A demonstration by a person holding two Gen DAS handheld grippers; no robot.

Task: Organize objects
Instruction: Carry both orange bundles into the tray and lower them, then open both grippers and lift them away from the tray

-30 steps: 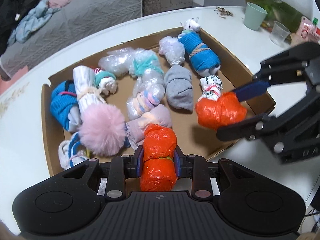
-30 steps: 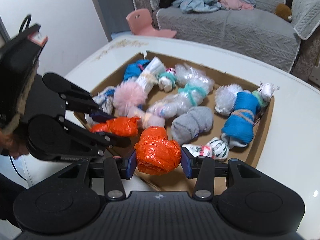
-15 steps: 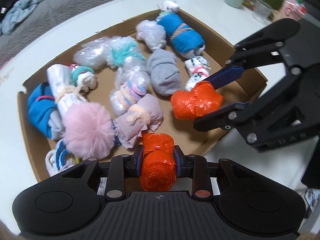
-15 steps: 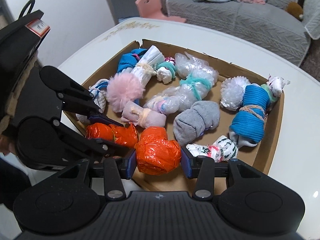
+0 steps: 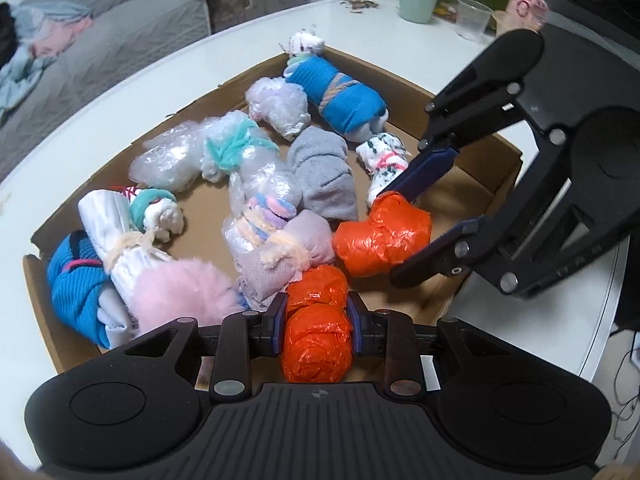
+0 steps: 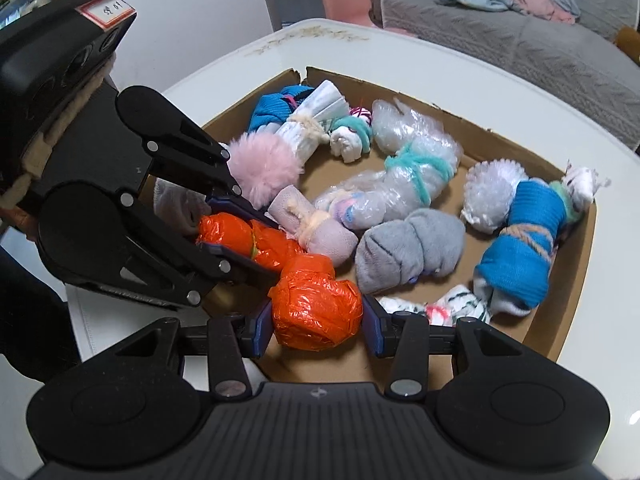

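Your left gripper (image 5: 316,316) and right gripper (image 6: 318,318) each clamp an orange bundle (image 5: 316,340) over the box's (image 5: 500,168) near edge, side by side, seemingly to group them.

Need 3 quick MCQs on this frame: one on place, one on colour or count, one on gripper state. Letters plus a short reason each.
1. Where is the grey sock roll?
A. inside the cardboard box
B. on the sofa
C. in the green cup

2. How many orange bundles are gripped?
A. none
B. one
C. two

3. State of the left gripper?
A. wide open, holding nothing
B. shut on an orange bundle
C. out of view

Key: 1 A, the roll lies on the box floor among other bundles. 2 C, the left orange bundle and right orange bundle each sit between fingers; right gripper. 3 B, both pads press its bundle.
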